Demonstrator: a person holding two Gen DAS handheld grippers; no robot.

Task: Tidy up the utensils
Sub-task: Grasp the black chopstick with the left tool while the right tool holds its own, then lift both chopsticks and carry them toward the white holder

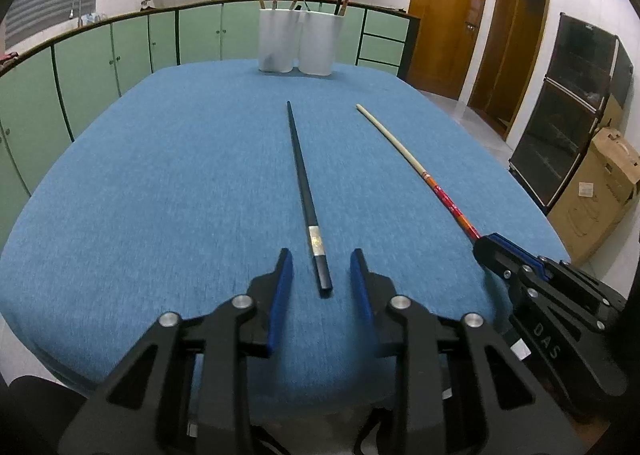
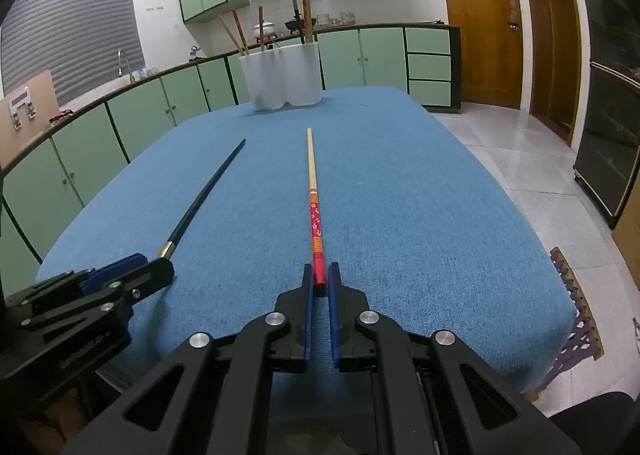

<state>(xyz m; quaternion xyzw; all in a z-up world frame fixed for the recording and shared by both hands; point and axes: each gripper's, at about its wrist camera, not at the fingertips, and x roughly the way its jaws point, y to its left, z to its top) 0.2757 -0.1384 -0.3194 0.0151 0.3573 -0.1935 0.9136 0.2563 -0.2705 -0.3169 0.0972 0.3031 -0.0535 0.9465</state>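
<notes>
A black chopstick (image 1: 302, 183) lies on the blue tablecloth (image 1: 160, 175), pointing away from me. Its silver-banded near end sits between the fingers of my left gripper (image 1: 320, 257), which is open with a gap on each side. To its right lies a red-and-cream chopstick (image 2: 314, 215). My right gripper (image 2: 321, 271) is shut on this chopstick's red near end, low on the cloth. In the right wrist view the black chopstick (image 2: 204, 195) runs into the left gripper (image 2: 160, 267). The left wrist view shows the right gripper (image 1: 486, 245) at the red chopstick (image 1: 404, 153).
Two white holders (image 1: 280, 39) (image 1: 320, 43) with several upright chopsticks stand side by side at the table's far edge. Green cabinets run behind and to the left. At the right are wooden doors, a dark glass cabinet (image 1: 568, 103) and a cardboard box (image 1: 600, 191).
</notes>
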